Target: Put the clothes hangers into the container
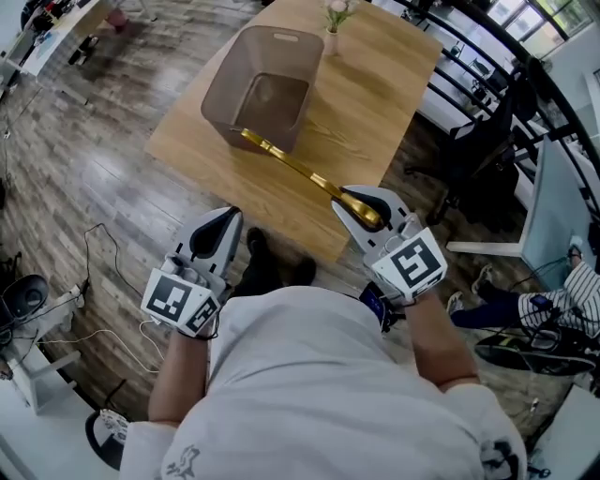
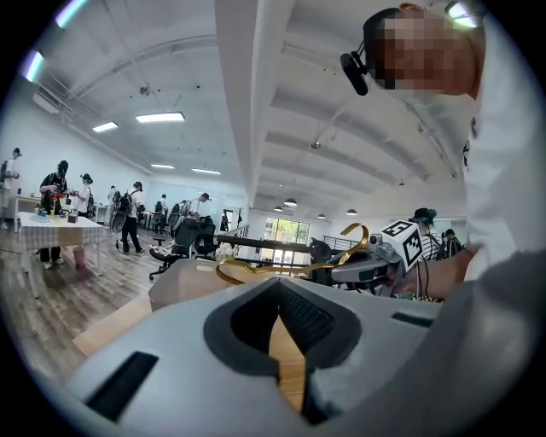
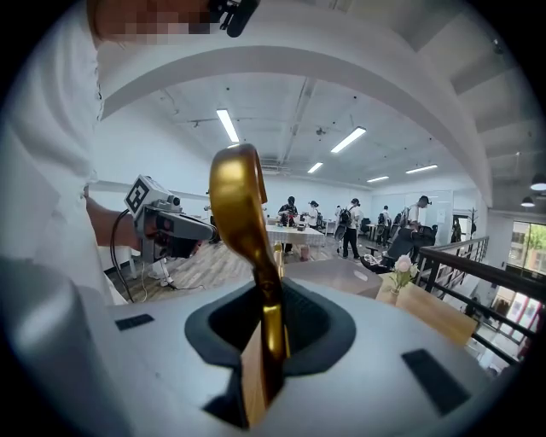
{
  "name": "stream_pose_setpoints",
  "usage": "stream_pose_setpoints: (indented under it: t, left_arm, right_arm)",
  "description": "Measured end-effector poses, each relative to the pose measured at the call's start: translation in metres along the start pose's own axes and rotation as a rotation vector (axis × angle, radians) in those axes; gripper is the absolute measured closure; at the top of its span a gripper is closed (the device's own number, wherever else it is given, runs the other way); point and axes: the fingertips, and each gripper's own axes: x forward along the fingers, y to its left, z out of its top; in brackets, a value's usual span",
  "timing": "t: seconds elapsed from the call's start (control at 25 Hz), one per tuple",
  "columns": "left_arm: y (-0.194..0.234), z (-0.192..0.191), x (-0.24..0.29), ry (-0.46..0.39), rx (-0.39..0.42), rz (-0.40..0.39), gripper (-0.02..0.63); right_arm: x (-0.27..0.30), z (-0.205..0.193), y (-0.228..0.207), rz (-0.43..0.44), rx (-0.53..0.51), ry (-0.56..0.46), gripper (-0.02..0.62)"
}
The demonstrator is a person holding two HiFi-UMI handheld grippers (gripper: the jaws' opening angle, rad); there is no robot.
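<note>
While your right gripper point(image 1: 367, 208) pinches one end of the gold hanger point(image 1: 300, 171), the rest of the hanger slants away over the wooden table point(image 1: 375, 103) and its far end meets the near rim of the brown container point(image 1: 234, 84). From above you cannot tell whether that end is already inside or only resting on the rim. In the right gripper view, the jaws of the right gripper point(image 3: 271, 299) are pressed on the hanger point(image 3: 243, 213), which rises between them as a gold strip.

Your left gripper point(image 1: 217, 230) hangs off the table's near edge, well apart from the hanger. In the left gripper view, the jaws of the left gripper point(image 2: 277, 294) meet at their tips with nothing between them.

A small vase with a flower point(image 1: 333, 28) stands on the table just beyond the container's far corner.
</note>
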Motion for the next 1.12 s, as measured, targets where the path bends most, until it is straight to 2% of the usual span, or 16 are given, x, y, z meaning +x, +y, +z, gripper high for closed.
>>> stream_pose_setpoints:
  t: [0.28, 0.44, 0.64, 0.84, 1.12]
  left_arm:
    - [0.034, 0.013, 0.016, -0.004, -0.006, 0.005, 0.6]
    - [0.054, 0.022, 0.022, -0.003, -0.01, 0.0, 0.6]
    - [0.078, 0.018, 0.035, 0.021, -0.028, -0.018, 0.6]
    - [0.111, 0.016, 0.046, 0.029, -0.039, -0.036, 0.6]
    - [0.162, 0.02, 0.061, 0.031, -0.072, -0.048, 0.6]
  right_arm:
    - [0.035, 0.013, -0.024, 0.006, -0.045, 0.034, 0.526]
    - [0.056, 0.018, -0.037, -0.002, -0.109, 0.082, 0.526]
    - [0.089, 0.018, -0.059, -0.005, -0.159, 0.133, 0.526]
    - [0.132, 0.019, -0.076, -0.011, -0.265, 0.183, 0.526]
    - [0.19, 0.01, -0.109, -0.001, -0.444, 0.349, 0.526]
